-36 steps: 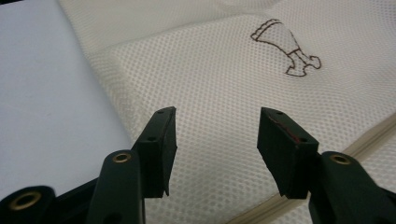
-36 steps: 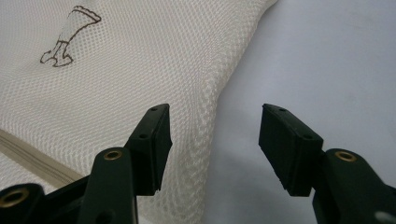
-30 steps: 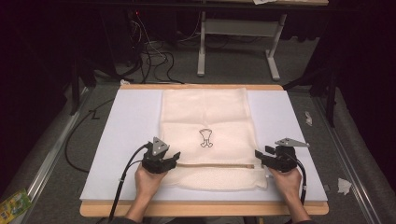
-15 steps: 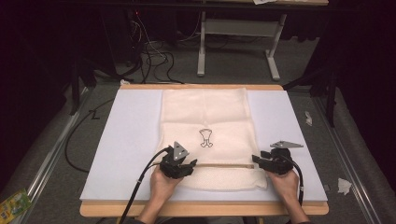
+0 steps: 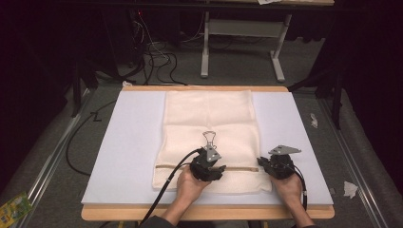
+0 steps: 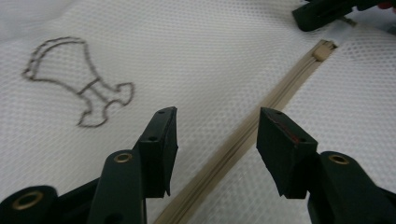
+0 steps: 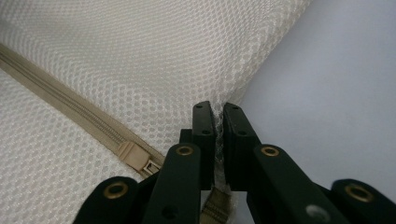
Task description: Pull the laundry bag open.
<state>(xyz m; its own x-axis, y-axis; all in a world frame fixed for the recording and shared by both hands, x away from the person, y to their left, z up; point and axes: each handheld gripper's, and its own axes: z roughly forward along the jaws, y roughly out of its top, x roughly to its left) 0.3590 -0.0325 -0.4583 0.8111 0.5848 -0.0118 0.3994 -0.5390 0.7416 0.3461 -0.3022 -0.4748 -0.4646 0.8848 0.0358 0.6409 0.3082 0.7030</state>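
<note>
A cream mesh bag point(image 5: 209, 118) lies flat on the white board point(image 5: 133, 142). A beige zipper point(image 5: 237, 168) runs across its near end, and the slider point(image 7: 137, 158) sits at the right end. The outline of a black clip point(image 5: 208, 138) shows through the mesh in the middle. My left gripper point(image 5: 215, 169) hovers open over the zipper point(image 6: 261, 116) near the bag's middle, one jaw on each side of it, with the clip point(image 6: 77, 81) just beyond. My right gripper point(image 5: 263, 164) is shut on the bag's right edge point(image 7: 218, 109), beside the slider.
The board rests on a wooden table point(image 5: 204, 213). Cables point(image 5: 157, 61) and a metal table frame point(image 5: 242, 42) lie on the floor beyond. Paper scraps point(image 5: 349, 189) lie to the right and a green packet point(image 5: 14, 206) at the lower left.
My left gripper has moved right along the zipper, from the bag's left edge to its middle. The right gripper has kept its hold on the right edge.
</note>
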